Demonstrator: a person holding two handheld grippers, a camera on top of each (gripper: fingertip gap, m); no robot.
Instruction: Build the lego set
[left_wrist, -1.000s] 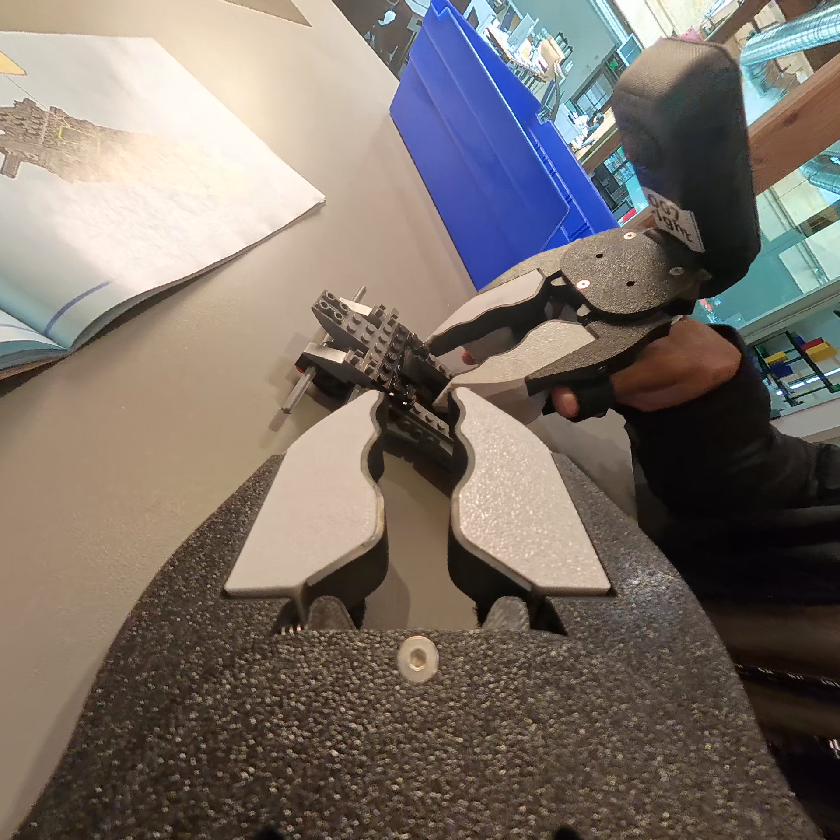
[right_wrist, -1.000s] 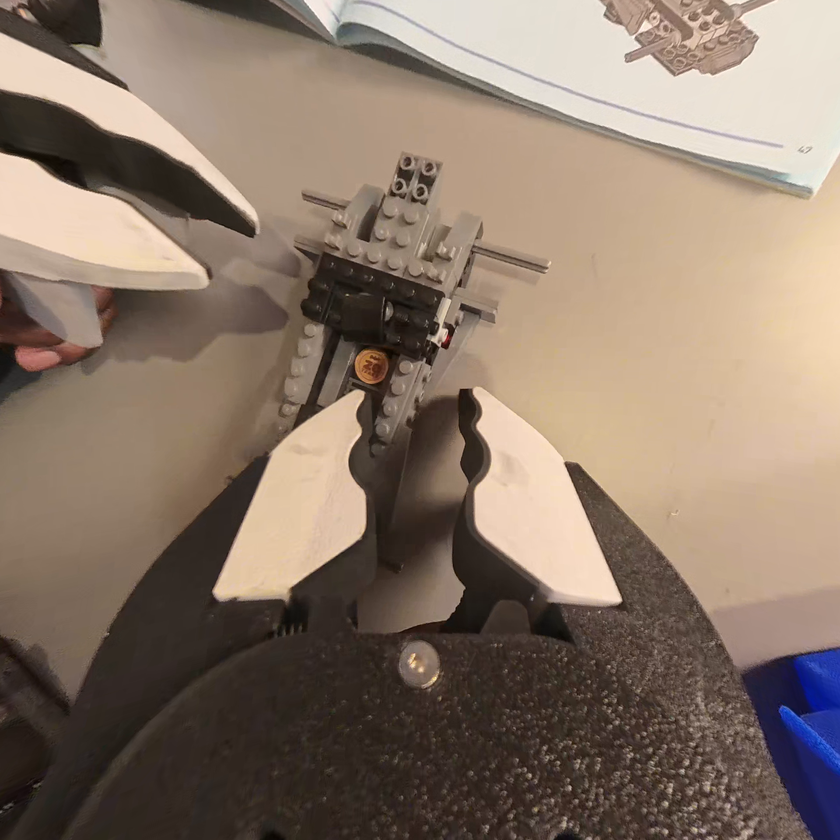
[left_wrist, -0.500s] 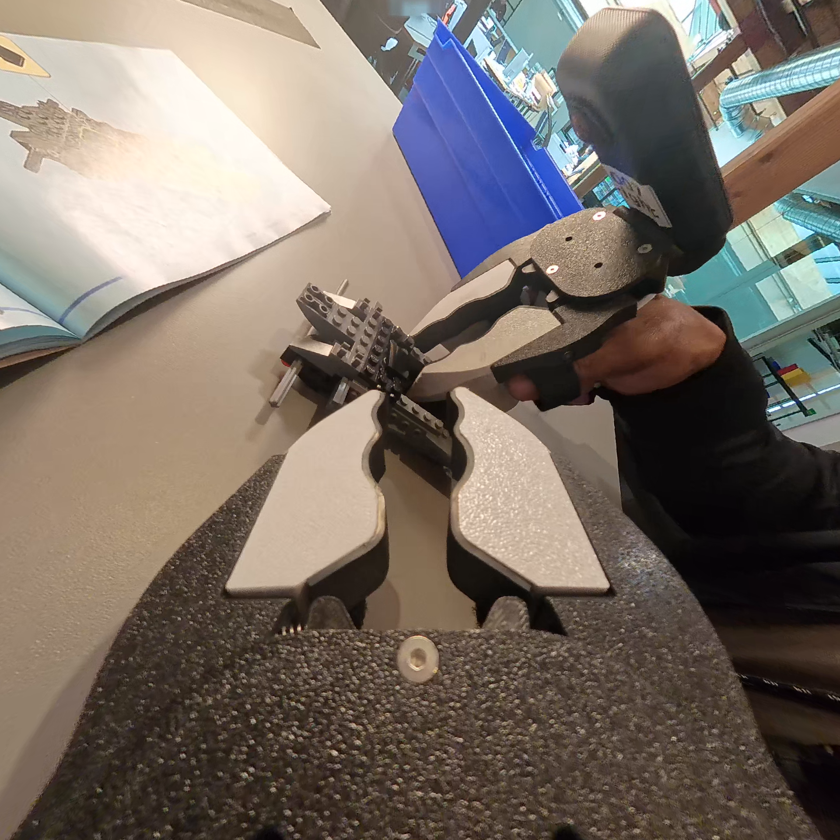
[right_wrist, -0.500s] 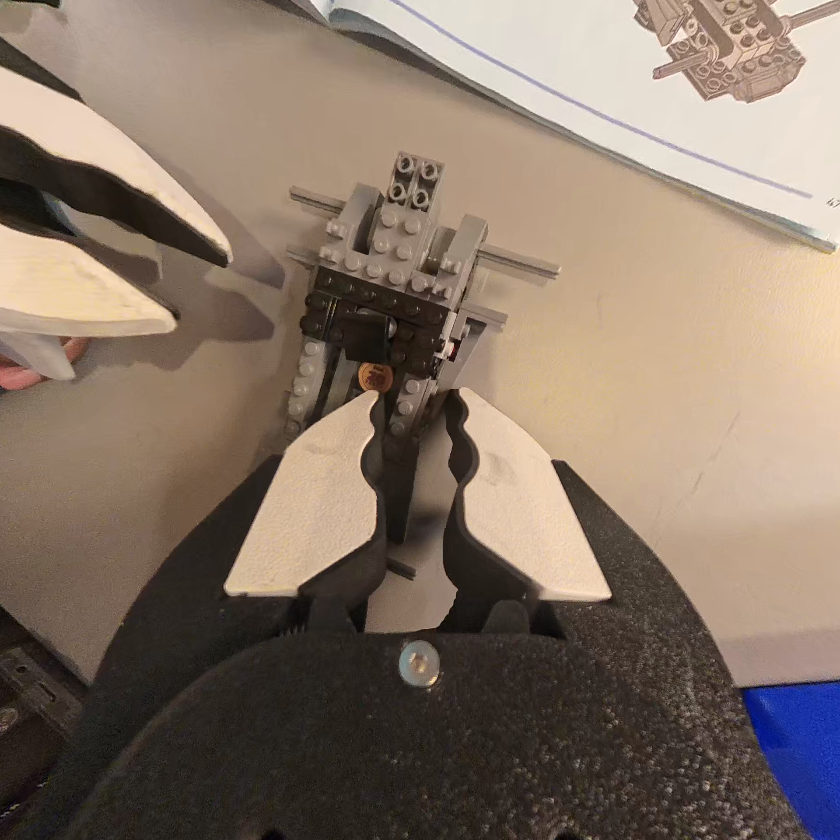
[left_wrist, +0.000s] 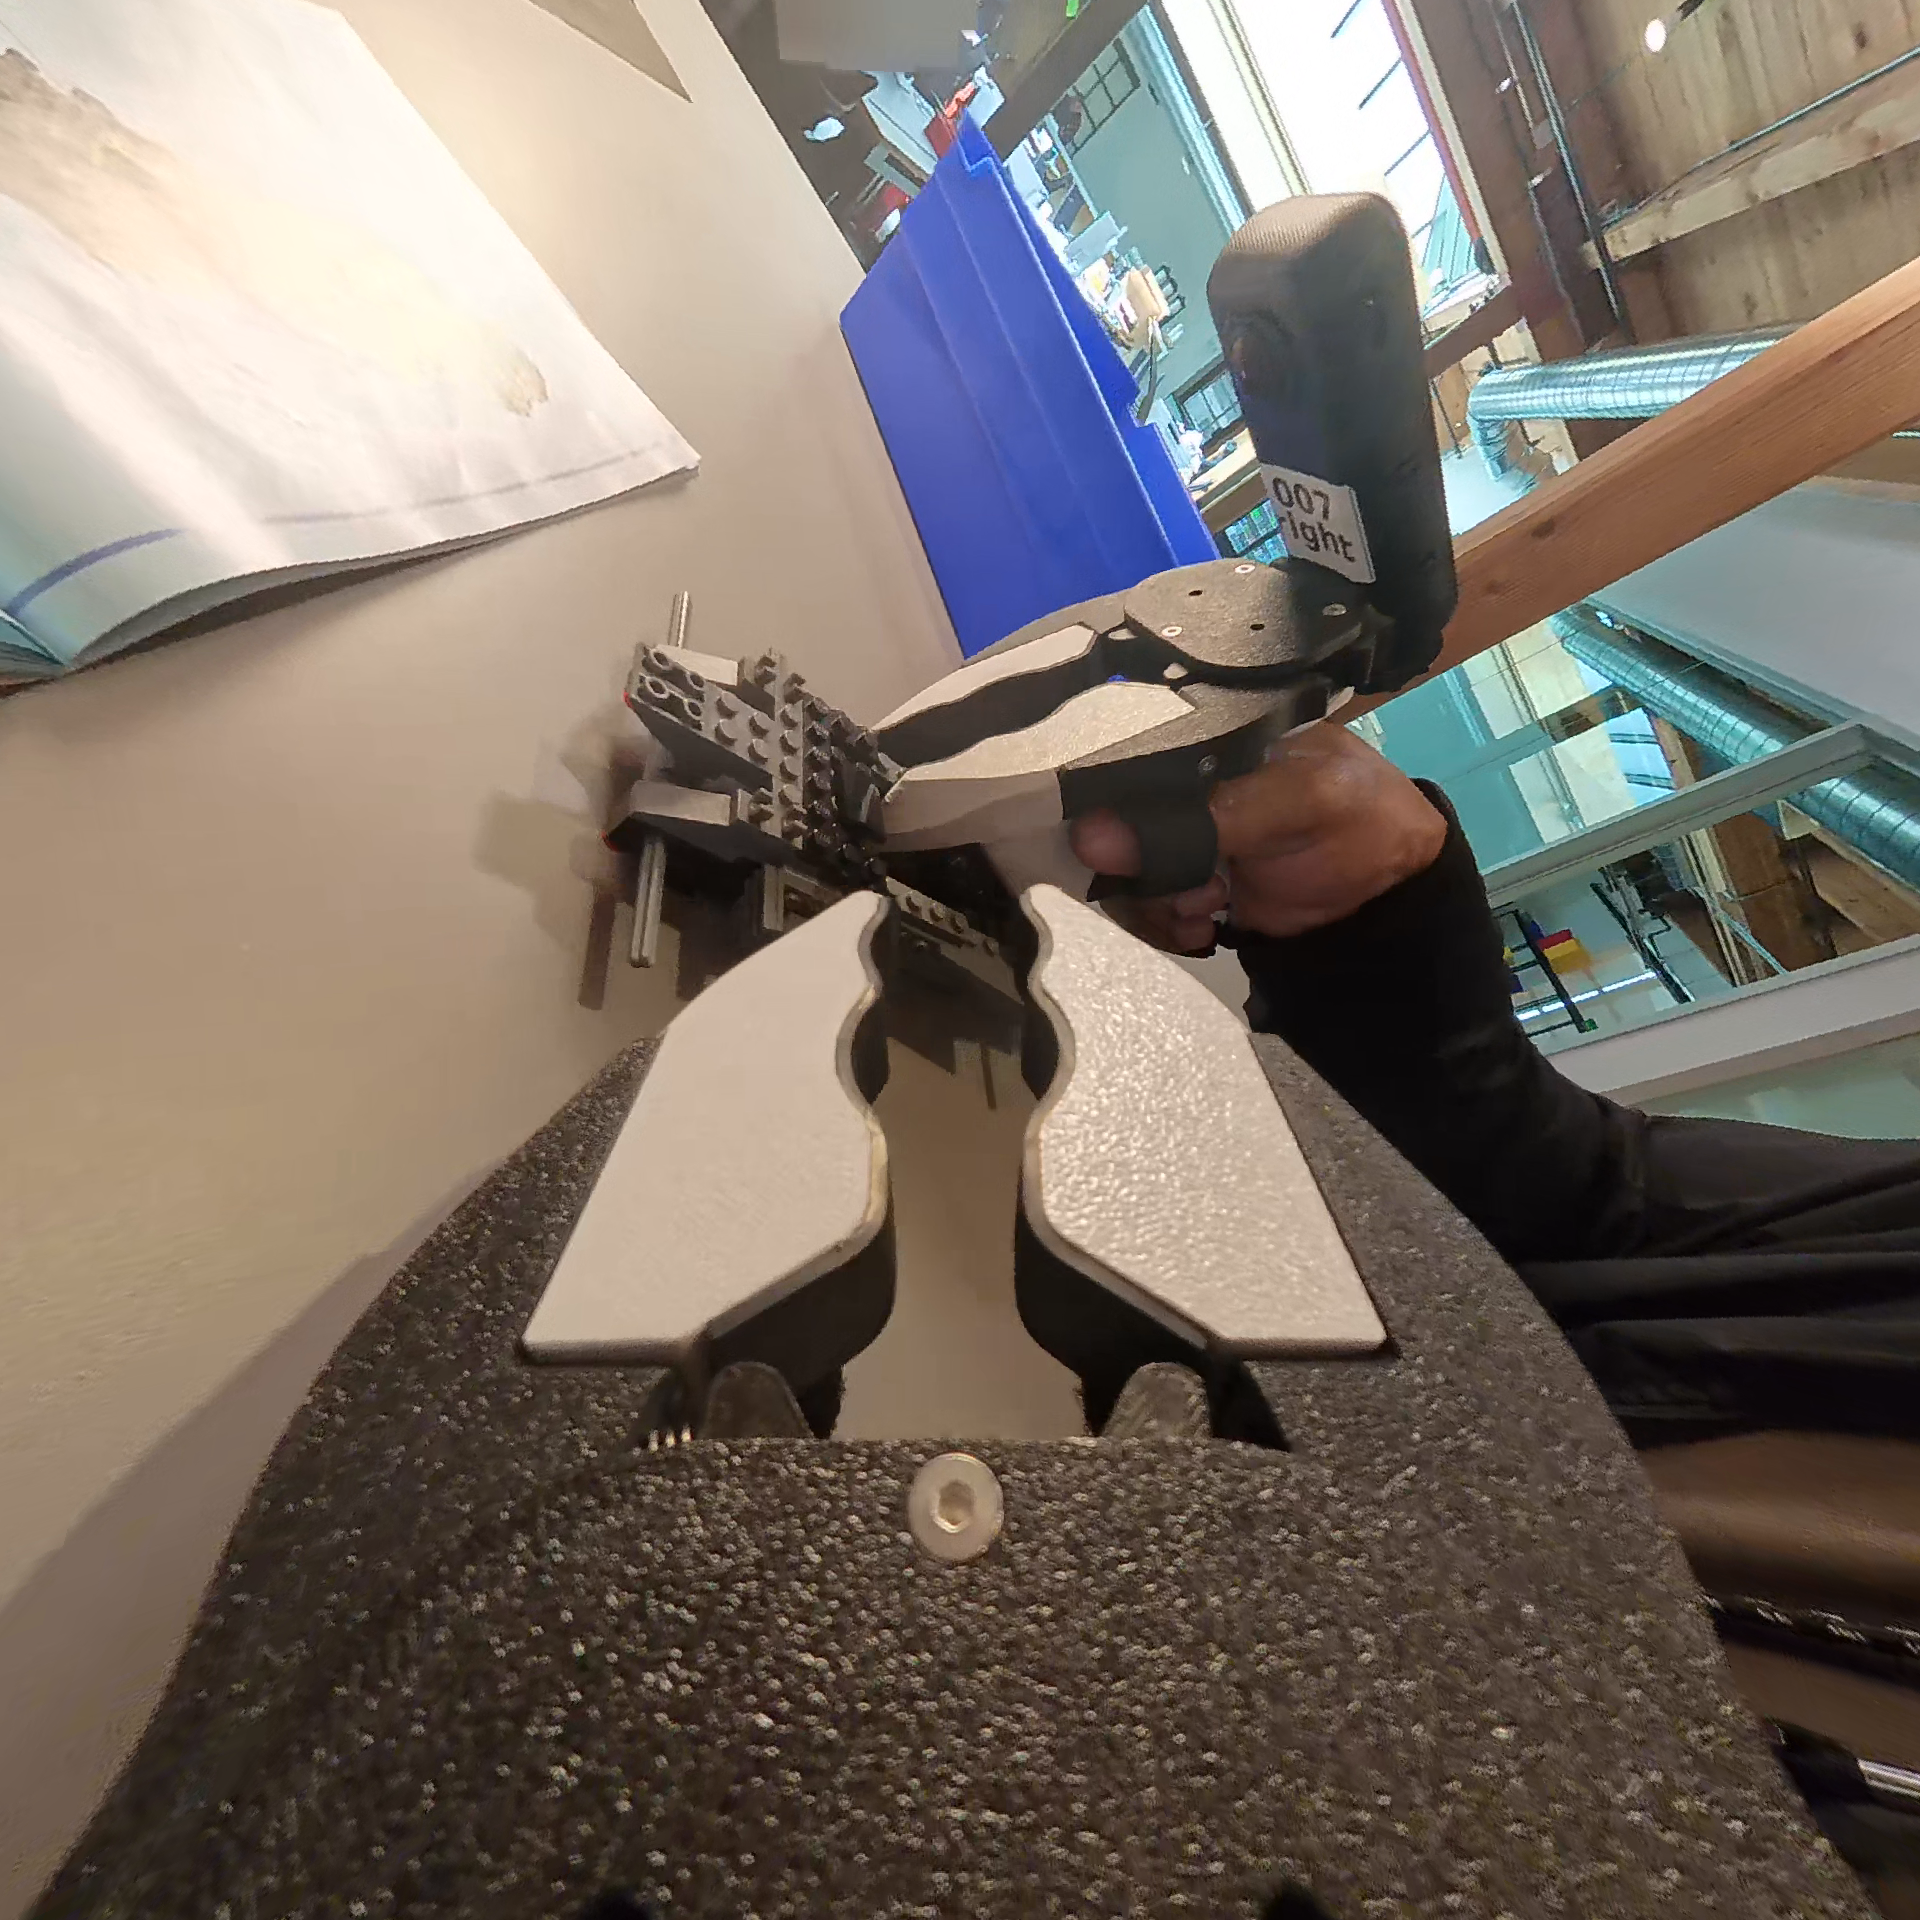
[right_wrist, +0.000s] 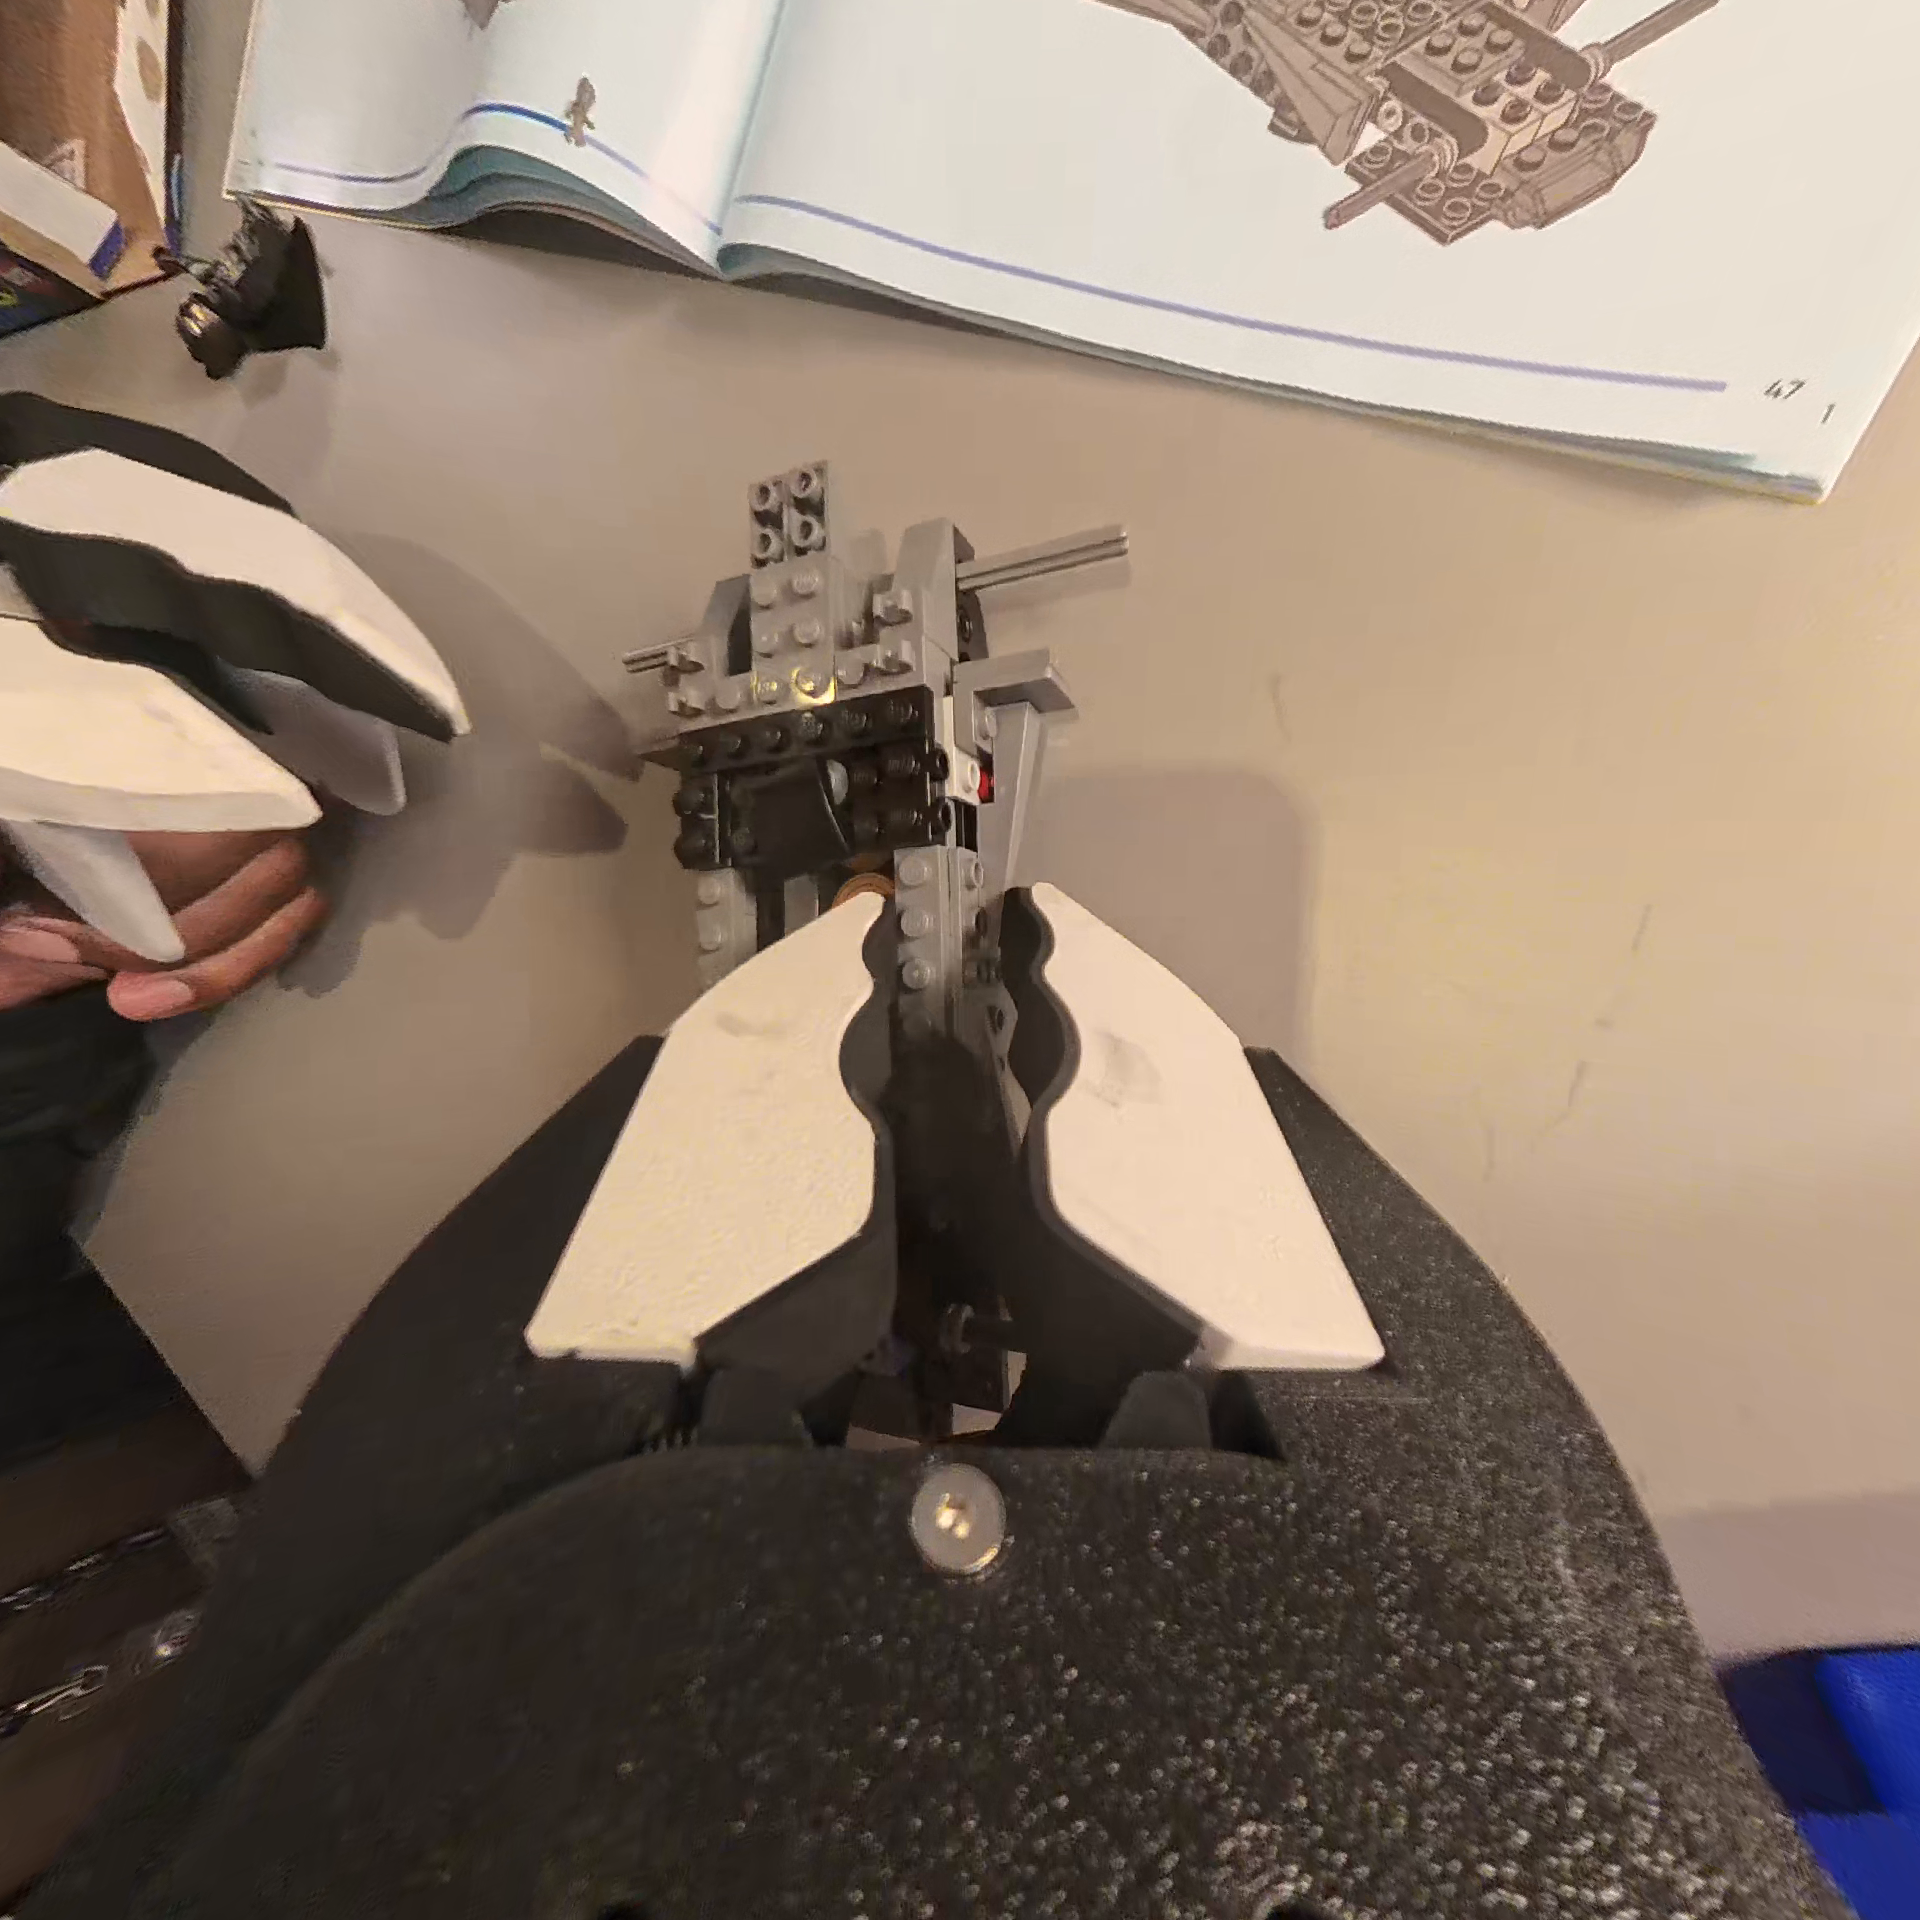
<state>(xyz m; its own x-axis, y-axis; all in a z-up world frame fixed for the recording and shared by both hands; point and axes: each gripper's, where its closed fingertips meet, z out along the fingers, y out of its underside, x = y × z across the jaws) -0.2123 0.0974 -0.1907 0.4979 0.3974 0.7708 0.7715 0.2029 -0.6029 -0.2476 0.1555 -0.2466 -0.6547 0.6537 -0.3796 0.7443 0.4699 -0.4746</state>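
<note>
Brick model, grey and black w/ rods sticking out, sits on the bench. Left view: left hand-held gripper narrow, model's rear strip between its tips, contact unclear. Booklet far left, blue bin behind.

Right view: right hand-held gripper clamped on model's grey tail strip. Open booklet beyond; small black piece top left, left hand-held gripper beside model.
</note>
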